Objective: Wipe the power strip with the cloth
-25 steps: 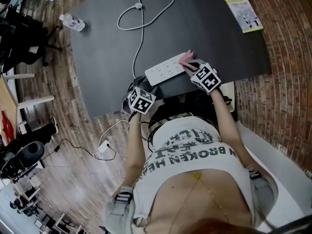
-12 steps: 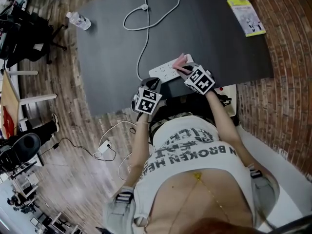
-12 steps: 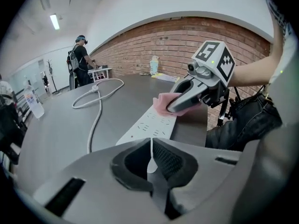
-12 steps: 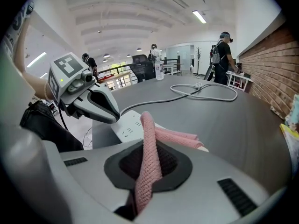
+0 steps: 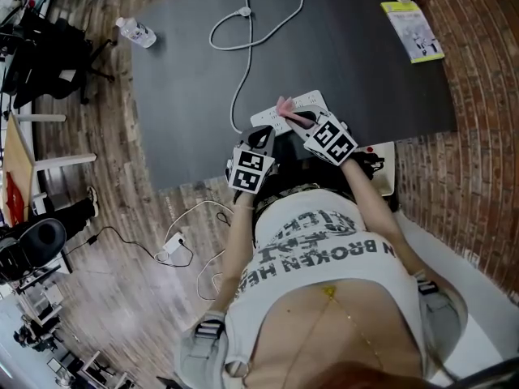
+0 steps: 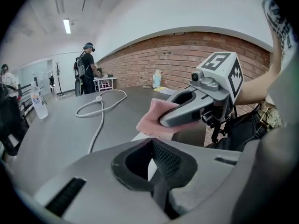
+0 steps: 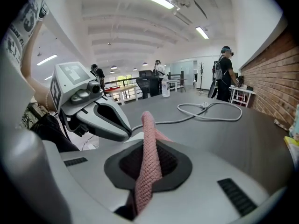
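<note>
Power strip (image 5: 311, 100): white, laid slantwise on the dark tabletop (image 5: 186, 79) close to its near edge, just ahead of the person; its cord (image 5: 240, 75) is run away across the tabletop in a loose loop
Cloth (image 5: 284, 104): pink and bunched; it is seen over the middle of the strip, with its free end standing up beyond the tips; whether it presses on the strip or hangs just above it cannot be told
Right tongs (image 7: 149, 146): closed on the cloth, which is pinched between the pads
Left tongs (image 6: 150, 143): they have just been closing and are brought together tip to tip; nothing is seen pinched between them, only a sliver of the white strip behind; they are held at the strip's left end, and contact with it cannot be made out
Done: the cloth is judged to be taken up and brought to the strip; no wiped stretch can be told from an unwiped one
Outstanding: the strokes along the strip's length are judged to be mostly or wholly undone; both ends lie uncovered by the cloth
Surroundings: a water bottle (image 5: 136, 32) at the far left corner and a booklet (image 5: 413, 31) at the far right, both well apart from the strip
</note>
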Action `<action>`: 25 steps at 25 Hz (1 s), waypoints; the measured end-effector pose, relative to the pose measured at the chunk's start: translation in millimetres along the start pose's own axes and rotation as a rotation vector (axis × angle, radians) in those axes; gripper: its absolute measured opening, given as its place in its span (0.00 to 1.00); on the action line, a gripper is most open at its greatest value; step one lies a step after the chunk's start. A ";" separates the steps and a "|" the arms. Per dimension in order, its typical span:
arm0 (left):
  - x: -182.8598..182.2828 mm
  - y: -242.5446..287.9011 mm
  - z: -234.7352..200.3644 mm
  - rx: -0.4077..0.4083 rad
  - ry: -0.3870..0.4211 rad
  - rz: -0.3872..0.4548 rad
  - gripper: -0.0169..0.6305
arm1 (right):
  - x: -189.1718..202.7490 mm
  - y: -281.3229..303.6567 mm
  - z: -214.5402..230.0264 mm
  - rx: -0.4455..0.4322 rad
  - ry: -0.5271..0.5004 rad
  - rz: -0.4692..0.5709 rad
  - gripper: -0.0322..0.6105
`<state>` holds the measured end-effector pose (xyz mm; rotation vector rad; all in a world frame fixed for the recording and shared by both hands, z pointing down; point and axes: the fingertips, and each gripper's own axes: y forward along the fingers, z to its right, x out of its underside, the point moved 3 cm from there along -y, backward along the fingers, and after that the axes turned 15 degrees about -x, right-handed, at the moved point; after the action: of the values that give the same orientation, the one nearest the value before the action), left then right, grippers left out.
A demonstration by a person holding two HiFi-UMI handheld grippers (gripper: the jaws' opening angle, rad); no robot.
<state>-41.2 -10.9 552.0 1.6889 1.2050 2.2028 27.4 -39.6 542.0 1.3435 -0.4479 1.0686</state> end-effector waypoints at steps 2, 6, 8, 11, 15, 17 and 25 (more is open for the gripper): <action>-8.7 -5.1 1.6 -0.003 -0.013 0.029 0.04 | -11.3 -3.9 -4.4 0.001 -0.024 0.048 0.08; -28.3 -18.7 2.4 -0.006 -0.054 0.097 0.04 | -26.6 -16.2 -9.8 0.007 -0.060 0.117 0.08; -40.5 -27.8 -0.3 -0.013 -0.076 0.135 0.04 | -37.9 -24.4 -12.1 0.015 -0.066 0.154 0.08; -64.1 -43.7 -5.1 -0.034 -0.094 0.205 0.04 | -58.6 -37.6 -15.8 0.023 -0.072 0.223 0.08; -99.9 -63.7 -11.0 -0.062 -0.131 0.320 0.04 | -91.3 -57.8 -20.7 0.021 -0.097 0.330 0.08; -116.5 -73.5 -13.1 -0.075 -0.136 0.370 0.04 | -107.4 -68.5 -24.4 0.013 -0.117 0.374 0.08; -172.5 -102.8 -6.9 -0.074 -0.116 0.510 0.04 | -148.0 -115.3 -30.4 0.025 -0.201 0.487 0.08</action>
<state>-19.8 -35.7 353.7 2.2512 0.7095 2.3217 40.6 -50.4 352.6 1.4056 -0.9483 1.3402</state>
